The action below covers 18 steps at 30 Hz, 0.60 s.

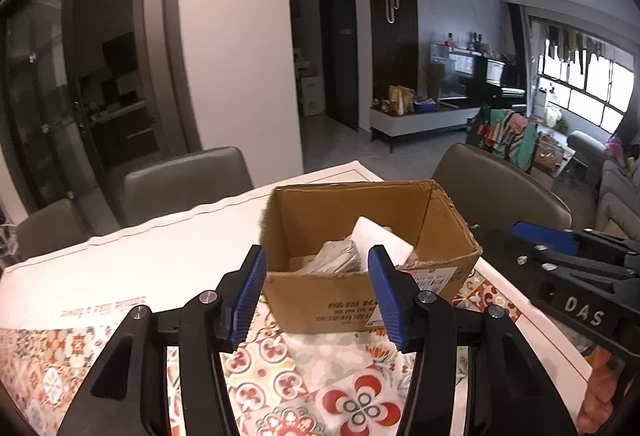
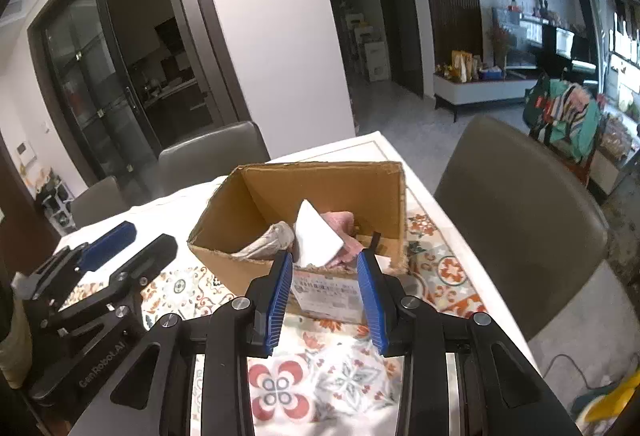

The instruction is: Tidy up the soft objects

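An open cardboard box (image 1: 304,216) stands on the patterned tablecloth; it also shows in the right wrist view (image 2: 320,188). Inside lie a grey soft item (image 1: 336,258), a white folded item (image 1: 376,236) and, in the right wrist view, a pink item (image 2: 340,222) beside the white one (image 2: 316,236) and the grey one (image 2: 268,240). My left gripper (image 1: 318,292) is open and empty just in front of the box. My right gripper (image 2: 326,296) is open and empty, also before the box. Each gripper shows in the other's view: the right one (image 1: 560,256) and the left one (image 2: 120,248).
The table (image 1: 160,256) carries a patterned cloth (image 1: 280,364) and a white sheet. Grey chairs stand at the far side (image 1: 188,180) and at the right (image 2: 520,216). A living room with cabinet and sofa lies beyond.
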Tool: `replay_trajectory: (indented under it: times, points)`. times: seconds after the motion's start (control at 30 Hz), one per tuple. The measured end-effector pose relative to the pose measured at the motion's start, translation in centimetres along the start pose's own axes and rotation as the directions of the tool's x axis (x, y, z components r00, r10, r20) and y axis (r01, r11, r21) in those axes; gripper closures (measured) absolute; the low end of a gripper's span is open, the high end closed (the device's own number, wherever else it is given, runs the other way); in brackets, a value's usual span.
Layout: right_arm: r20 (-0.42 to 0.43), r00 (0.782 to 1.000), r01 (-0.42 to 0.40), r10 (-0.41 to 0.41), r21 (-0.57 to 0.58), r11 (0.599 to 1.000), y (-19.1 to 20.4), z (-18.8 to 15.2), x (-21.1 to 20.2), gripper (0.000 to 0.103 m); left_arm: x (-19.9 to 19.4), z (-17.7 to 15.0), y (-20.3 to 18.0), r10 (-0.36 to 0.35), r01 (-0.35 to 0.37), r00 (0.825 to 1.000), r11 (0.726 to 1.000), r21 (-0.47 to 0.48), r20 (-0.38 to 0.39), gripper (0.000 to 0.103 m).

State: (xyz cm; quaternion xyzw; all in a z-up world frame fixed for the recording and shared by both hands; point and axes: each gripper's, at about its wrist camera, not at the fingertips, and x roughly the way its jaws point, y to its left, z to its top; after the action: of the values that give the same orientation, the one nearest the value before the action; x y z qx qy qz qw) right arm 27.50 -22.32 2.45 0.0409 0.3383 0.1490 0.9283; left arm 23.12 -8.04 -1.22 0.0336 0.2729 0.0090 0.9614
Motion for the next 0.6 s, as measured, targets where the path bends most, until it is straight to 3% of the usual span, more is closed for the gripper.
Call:
replay_trajectory:
  times: [0.6]
  points:
    - [0.085, 0.993, 0.090, -0.088, -0.021, 0.996, 1.2, -2.8, -7.1, 0.049, -6.8, -2.0, 0.1, 0.049, -0.049, 0.998, 0.999, -0.010, 0.037, 0.031]
